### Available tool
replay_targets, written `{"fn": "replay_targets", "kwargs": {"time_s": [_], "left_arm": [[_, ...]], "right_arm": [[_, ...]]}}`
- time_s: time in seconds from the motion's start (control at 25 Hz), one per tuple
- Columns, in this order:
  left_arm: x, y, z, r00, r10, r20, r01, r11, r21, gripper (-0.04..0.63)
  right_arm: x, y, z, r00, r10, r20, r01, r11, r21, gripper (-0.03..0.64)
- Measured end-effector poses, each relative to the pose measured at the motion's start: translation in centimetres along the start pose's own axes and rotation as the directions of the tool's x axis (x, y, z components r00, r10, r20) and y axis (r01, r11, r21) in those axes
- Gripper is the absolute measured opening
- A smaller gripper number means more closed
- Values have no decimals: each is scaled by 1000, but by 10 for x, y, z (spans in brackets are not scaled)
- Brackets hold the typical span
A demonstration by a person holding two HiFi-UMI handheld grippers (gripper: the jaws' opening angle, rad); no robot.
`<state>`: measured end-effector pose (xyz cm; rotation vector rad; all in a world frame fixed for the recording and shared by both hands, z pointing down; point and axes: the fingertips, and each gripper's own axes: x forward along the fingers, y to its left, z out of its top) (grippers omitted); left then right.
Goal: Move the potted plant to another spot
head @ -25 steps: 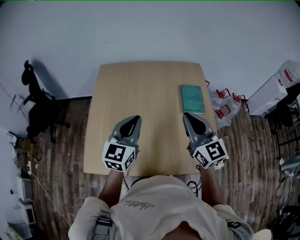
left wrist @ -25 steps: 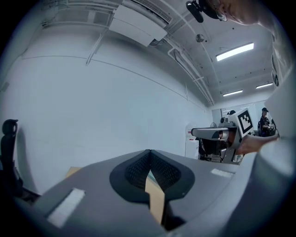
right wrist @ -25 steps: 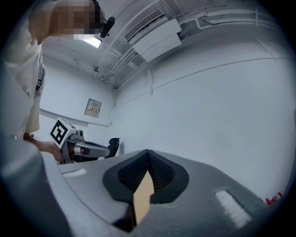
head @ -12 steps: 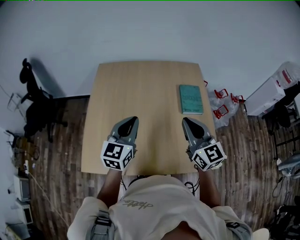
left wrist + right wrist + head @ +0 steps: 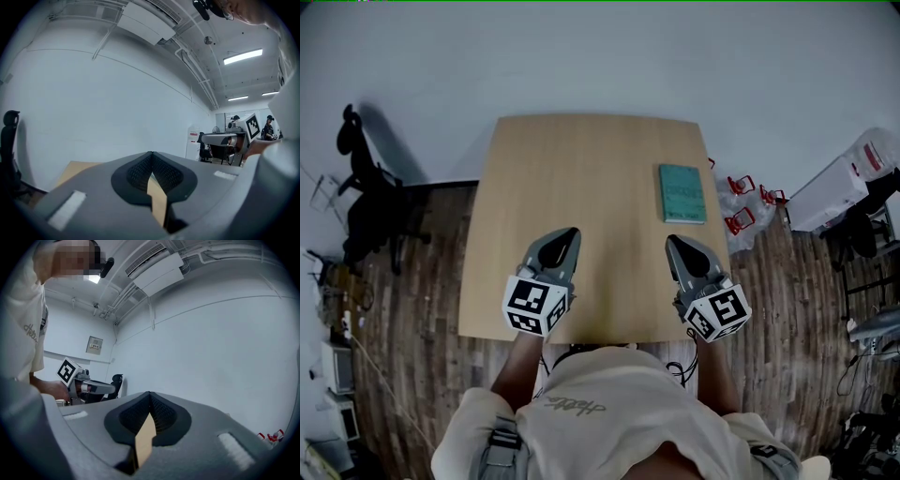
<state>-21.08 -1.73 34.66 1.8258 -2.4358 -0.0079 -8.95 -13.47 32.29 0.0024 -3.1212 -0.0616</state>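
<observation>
No potted plant shows in any view. In the head view my left gripper [image 5: 568, 234] hangs over the near left part of the wooden table [image 5: 581, 169], its jaws closed together with nothing between them. My right gripper [image 5: 674, 242] hangs over the near right part, also shut and empty. Both point level toward the far wall. In the left gripper view the left gripper [image 5: 152, 154] has its pads meeting at the tip, and the right gripper [image 5: 253, 126] appears off to the right. The right gripper view shows the right gripper [image 5: 150, 394] shut the same way.
A teal book [image 5: 682, 193] lies flat near the table's right edge, just beyond the right gripper. A black office chair [image 5: 366, 197] stands on the wood floor to the left. Red clips and plastic bags [image 5: 745, 202] and white boxes [image 5: 844, 183] lie on the floor to the right.
Both grippers stay shut over the table's near edge and have hardly moved. The head view has shifted slightly, so the table sits a little higher in the picture.
</observation>
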Motion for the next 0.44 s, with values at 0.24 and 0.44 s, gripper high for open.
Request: {"fn": "replay_targets", "kwargs": {"time_s": [0.24,0.44], "left_arm": [[-6,8,-1,1000,20,-4,-20,1000,-1,18],[-5,10,-2,1000,14,-6,-14,1000,3,18]], "right_arm": [[-1,-1,0,1000,-4,2,4,1000,22,3],[-2,-4,-5,1000,-11,12,11,999,51,2]]}}
